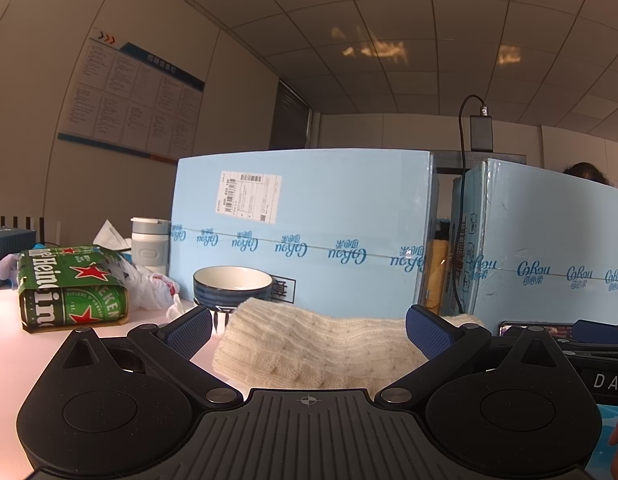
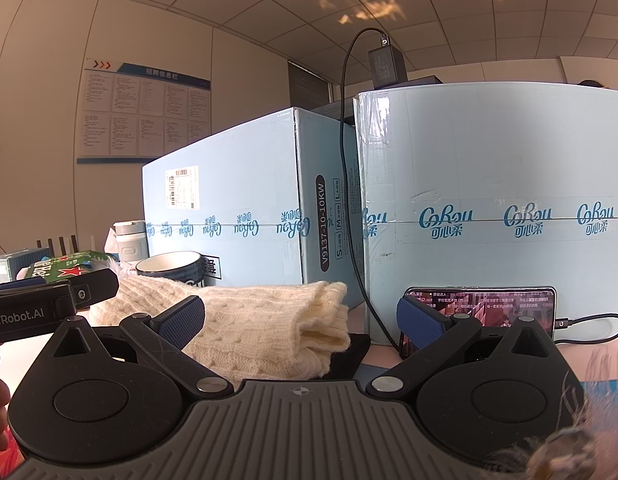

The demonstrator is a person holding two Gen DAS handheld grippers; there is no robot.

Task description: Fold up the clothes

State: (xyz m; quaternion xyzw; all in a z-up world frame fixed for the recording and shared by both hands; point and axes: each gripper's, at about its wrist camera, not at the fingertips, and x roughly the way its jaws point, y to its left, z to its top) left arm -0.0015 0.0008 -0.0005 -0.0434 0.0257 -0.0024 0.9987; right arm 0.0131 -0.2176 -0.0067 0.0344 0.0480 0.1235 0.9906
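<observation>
Here the left gripper [image 1: 309, 330] is released, fingers spread, with the folded cream knit garment [image 1: 321, 354] lying on the table [image 1: 13, 344] between and just beyond them. Only the left view shows the full Heineken can pack [image 1: 71, 288] and crumpled plastic bag [image 1: 149, 286]. Only the right view shows the garment's layered folded end [image 2: 321, 328], the phone [image 2: 493, 308] leaning against the nearer blue carton [image 2: 489, 168], and its cable [image 2: 349, 184]. The right gripper [image 2: 301, 322] is likewise released. A striped bowl [image 1: 233, 286] stands behind the garment, before the farther carton [image 1: 309, 208].
</observation>
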